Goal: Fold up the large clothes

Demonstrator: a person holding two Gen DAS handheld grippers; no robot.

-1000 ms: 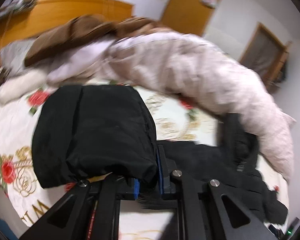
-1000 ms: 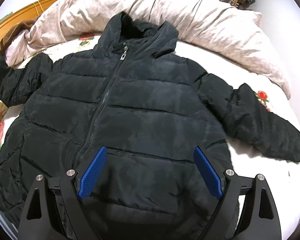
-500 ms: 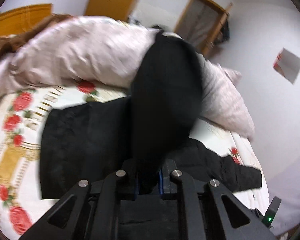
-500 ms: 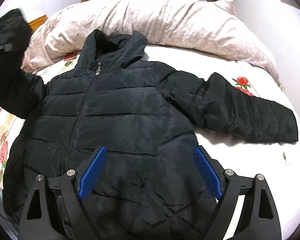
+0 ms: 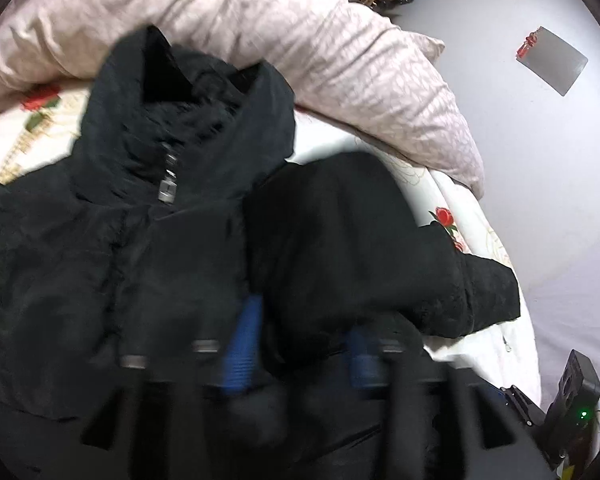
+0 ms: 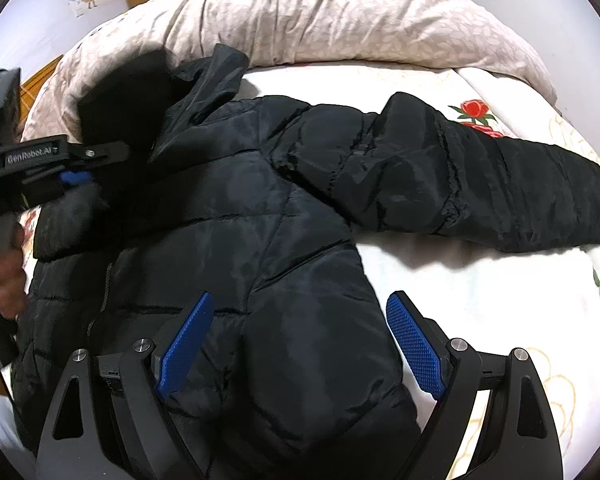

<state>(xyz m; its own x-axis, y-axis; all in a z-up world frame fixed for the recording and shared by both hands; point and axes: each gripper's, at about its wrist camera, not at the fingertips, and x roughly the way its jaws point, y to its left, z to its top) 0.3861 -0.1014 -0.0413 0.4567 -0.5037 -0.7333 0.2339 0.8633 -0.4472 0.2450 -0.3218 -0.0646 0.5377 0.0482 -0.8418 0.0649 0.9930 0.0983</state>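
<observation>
A black puffer jacket lies front up on the bed, zipper pull near its collar. Its right sleeve stretches out flat to the right. My left gripper is over the chest with the left sleeve bunched between its blue pads; the jaws stand apart and the view is blurred. It also shows at the left of the right wrist view. My right gripper is open and empty above the jacket's lower right side.
A pale pink duvet is heaped along the far side of the bed. The floral sheet is bare to the right of the jacket. A dark device with a green light sits at the bed's right edge.
My left gripper has swung the left sleeve across onto the jacket's chest and its jaws have spread. My right gripper has shifted right, staying open.
</observation>
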